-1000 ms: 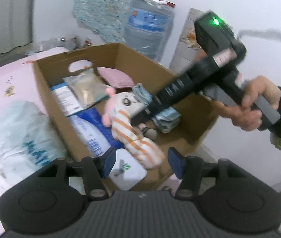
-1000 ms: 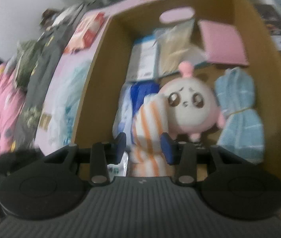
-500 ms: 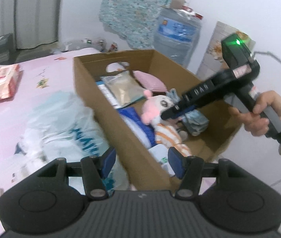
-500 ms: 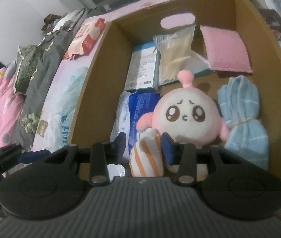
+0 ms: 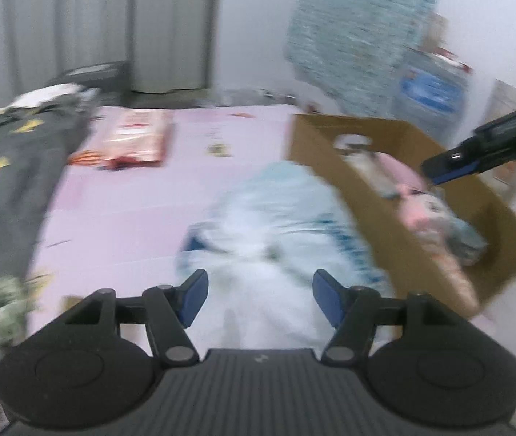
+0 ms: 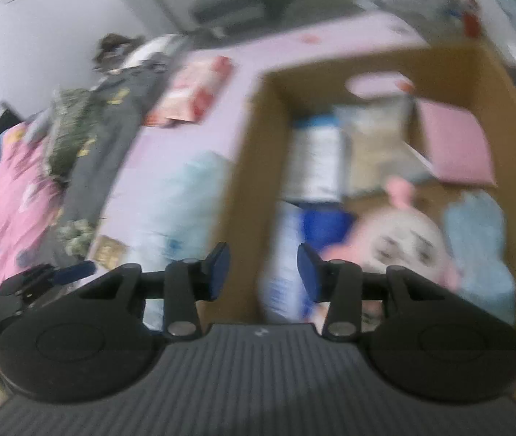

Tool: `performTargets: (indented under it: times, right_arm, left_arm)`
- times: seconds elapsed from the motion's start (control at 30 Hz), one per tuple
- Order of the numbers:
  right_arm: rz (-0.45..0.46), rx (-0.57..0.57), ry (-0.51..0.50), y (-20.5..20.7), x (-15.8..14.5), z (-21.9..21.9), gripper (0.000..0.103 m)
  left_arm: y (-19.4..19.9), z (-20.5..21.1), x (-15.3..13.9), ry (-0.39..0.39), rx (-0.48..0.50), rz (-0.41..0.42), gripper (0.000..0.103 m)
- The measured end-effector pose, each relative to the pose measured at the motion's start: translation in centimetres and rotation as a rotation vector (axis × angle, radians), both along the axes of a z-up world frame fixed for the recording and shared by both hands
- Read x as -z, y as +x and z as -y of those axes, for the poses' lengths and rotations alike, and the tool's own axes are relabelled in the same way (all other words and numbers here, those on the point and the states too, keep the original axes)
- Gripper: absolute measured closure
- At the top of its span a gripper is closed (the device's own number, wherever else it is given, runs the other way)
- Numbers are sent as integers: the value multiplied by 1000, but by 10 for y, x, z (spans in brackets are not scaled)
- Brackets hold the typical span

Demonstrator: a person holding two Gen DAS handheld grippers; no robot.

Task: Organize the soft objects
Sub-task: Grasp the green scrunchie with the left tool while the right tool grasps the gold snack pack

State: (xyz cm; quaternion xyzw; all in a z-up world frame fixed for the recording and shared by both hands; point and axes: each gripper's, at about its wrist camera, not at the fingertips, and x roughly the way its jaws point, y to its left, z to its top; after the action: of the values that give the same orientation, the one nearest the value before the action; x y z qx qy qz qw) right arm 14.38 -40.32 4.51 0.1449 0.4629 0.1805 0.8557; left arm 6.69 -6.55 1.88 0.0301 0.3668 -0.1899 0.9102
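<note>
In the left wrist view, much blurred, the left gripper is seen with its blue-padded fingers spread wide and nothing held between them; it hangs above a white and pale-blue plastic bag that lies on the pink bed sheet; just to the right of the bag a cardboard box stands on the bed, and inside it the plush toy with its pink and white head is made out, with a blue cloth bundle beside it; the right gripper is seen at the right edge, held above the box, but whether its fingers are parted cannot be told from this side; a red and white packet lies farther off on the sheet, and dark clothing is heaped along the left.

In the right wrist view, also blurred, the right gripper is shown with its fingers apart and empty, set over the near left wall of the cardboard box; the plush toy lies in the box to the right of the fingers, clear of them; a blue cloth bundle is seen against its right side, a pink flat pad in the far right corner, and a blue and white packet along the left wall; the plastic bag lies outside the box on the pink bed sheet; the left gripper is glimpsed at the lower left.
</note>
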Motion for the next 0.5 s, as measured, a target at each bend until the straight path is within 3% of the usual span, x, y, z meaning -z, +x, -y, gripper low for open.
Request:
performTargets:
  times: [0.23, 0.37, 0.5]
  right_arm:
    - [57, -281, -75, 31, -8, -126, 52]
    - [69, -439, -156, 51, 3, -212, 47]
    - [68, -590, -229, 61, 27, -287, 44]
  left_arm:
    - [1, -75, 9, 153, -240, 50, 38]
    - [12, -115, 19, 291, -375, 37, 38]
    - [34, -153, 32, 258, -464, -46, 38]
